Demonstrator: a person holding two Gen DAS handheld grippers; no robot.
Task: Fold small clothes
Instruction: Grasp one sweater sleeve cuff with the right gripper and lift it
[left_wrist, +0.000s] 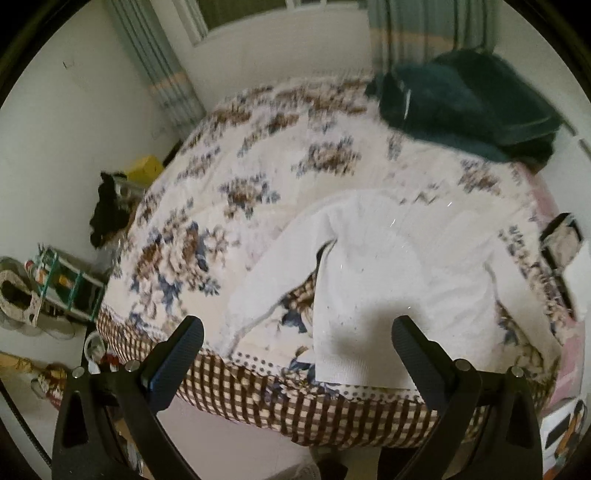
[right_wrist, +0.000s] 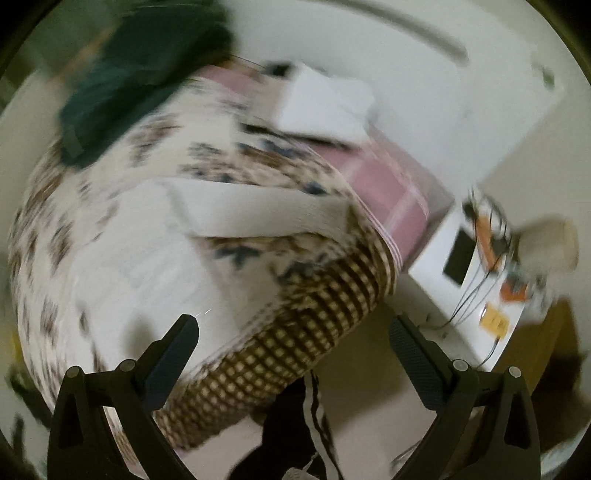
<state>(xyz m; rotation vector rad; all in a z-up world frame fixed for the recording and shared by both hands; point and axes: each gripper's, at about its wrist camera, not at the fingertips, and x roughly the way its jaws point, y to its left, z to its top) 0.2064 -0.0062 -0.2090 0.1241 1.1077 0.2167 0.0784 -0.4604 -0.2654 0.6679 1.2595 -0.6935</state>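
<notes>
Across the floral quilt (left_wrist: 258, 155) that covers the bed, a white long-sleeved top (left_wrist: 402, 273) lies spread flat near the front edge, above the checked border (left_wrist: 295, 398). Its hem is toward the bed's front edge and its neck end away from it, so its long axis runs from the near edge back toward the dark green pile (left_wrist: 469, 107) at the far side. One sleeve (left_wrist: 273, 269) angles out to the left and down toward the border; in the right wrist view the other sleeve (right_wrist: 266, 210) stretches out sideways toward the pink sheet (right_wrist: 391, 184).

Both tools hang above the near edge with nothing in them. The left gripper (left_wrist: 297, 338) has its jaws wide apart over the hem, and the right gripper (right_wrist: 293, 336) has its jaws equally wide over the bed corner.

The right wrist view is heavily smeared, which suggests fast motion; a rushed pinch could catch the quilt along with the top and drag both. The hem sits close to the edge, so a pull toward the person may slide the garment off the bed. Taking a single layer of a sleeve would likely twist the fold.
</notes>
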